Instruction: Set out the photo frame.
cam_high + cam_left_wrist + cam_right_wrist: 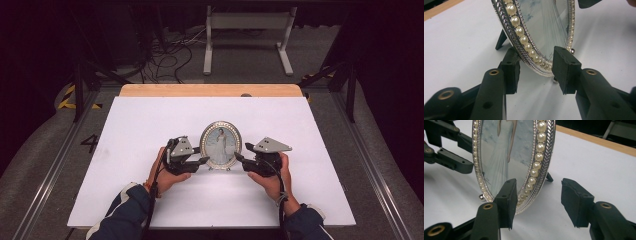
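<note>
Picture frame (220, 145): oval, silver rim set with a ring of pearls, glass over a photo of a figure in a long white dress; it stands upright on the white table (135, 130), near the middle, a little toward the person's edge.
Frame stand: a dark back leg (501, 40) props it from behind; a small silver ball foot (481, 197) rests on the table at the front.
Left tongs (204, 160): at 9 o'clock of the frame, held in the person's left hand (162, 176). In the left gripper view the frame's lower rim (534, 60) sits between the two black pads; the pads stand apart with gaps showing, not pressing the rim.
Right tongs (239, 158): at 3 o'clock of the frame, in the right hand (277, 181). In the right gripper view one pad (506, 200) lies in front of the glass near the rim; the other pad (575, 200) stands well clear behind it. Parted, holding nothing.
Table edge: a bare wooden strip (210, 90) runs along the far side, at 12 o'clock of the frame.
Sleeves: dark blue with white cuffs (125, 210), coming in from 6 o'clock.
</note>
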Tool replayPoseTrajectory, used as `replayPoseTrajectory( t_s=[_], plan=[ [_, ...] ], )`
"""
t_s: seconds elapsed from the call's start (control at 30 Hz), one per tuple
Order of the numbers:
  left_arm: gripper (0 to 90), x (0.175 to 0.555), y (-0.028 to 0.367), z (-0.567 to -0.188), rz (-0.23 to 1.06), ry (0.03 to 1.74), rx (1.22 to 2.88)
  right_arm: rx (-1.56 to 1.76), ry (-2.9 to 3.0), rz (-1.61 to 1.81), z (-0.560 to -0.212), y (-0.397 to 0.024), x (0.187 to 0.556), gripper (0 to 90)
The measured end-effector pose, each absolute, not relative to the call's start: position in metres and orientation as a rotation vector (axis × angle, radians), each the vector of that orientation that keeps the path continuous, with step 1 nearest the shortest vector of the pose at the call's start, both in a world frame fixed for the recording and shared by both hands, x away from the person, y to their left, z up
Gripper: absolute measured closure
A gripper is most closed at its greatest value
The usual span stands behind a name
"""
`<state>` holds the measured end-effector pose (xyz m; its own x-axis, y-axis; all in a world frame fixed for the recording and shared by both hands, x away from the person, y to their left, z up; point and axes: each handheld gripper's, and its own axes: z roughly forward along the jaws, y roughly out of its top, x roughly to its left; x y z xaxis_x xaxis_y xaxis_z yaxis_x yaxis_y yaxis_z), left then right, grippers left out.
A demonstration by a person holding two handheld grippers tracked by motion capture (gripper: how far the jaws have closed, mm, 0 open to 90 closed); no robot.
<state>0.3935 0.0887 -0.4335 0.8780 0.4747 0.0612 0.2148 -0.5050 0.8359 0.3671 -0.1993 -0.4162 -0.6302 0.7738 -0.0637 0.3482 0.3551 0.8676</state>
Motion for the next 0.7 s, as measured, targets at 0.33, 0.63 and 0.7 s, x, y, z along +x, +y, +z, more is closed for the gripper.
replayPoseTrajectory(
  t_s=[0.33,0.63,0.7],
  plan=[
    [43.1,0.385,0.093,-0.43,0.411,0.456,2.135,0.907,2.21,1.12,-0.416,-0.197,0.365,30.6],
    [30.6,0.38,0.1,-0.432,0.437,0.473,2.16,0.879,2.233,1.107,-0.419,-0.201,0.363,23.4],
    [27.9,0.379,0.102,-0.431,0.442,0.47,2.166,0.879,2.235,1.102,-0.419,-0.203,0.363,22.1]
  ],
)
